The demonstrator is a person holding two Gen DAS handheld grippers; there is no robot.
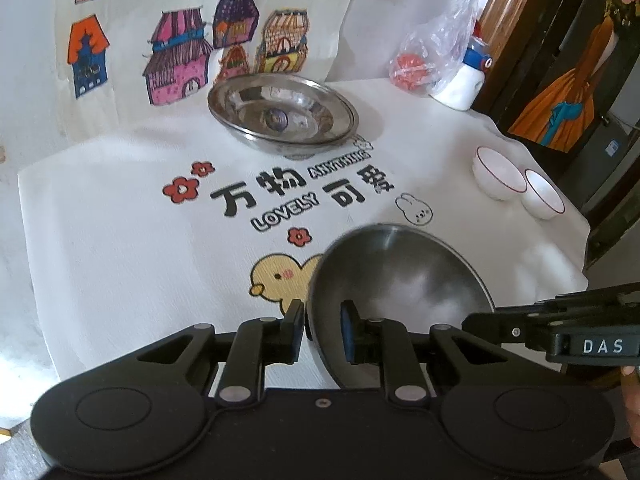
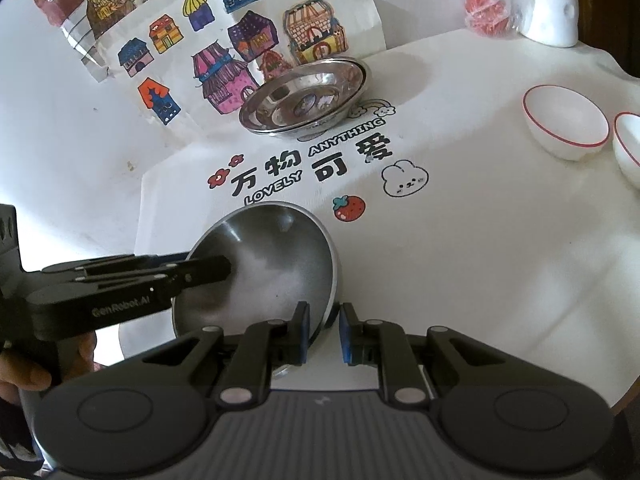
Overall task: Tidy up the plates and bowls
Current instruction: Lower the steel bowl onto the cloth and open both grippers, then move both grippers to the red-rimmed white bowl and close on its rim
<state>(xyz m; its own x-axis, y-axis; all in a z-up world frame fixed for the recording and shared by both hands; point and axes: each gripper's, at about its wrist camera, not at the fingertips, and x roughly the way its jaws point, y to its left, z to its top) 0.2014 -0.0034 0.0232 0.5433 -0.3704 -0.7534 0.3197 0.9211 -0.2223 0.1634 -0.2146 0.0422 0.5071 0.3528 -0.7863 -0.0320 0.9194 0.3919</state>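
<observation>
Pinching opposite rims of the steel bowl (tilted): left hand-held gripper; right hand-held gripper.

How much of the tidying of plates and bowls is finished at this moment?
Done: steel plates look stacked near the wall. In hand: both the left hand-held gripper and right hand-held gripper straddle the steel bowl's rim. Left: two white bowls stand side by side, unstacked.

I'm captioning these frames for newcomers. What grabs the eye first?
A dark metal bowl tilted up at the near edge, its rim pinched by the left hand-held gripper and right hand-held gripper. Behind it, shiny steel plates sit stacked on the cartoon-printed tablecloth.
</observation>
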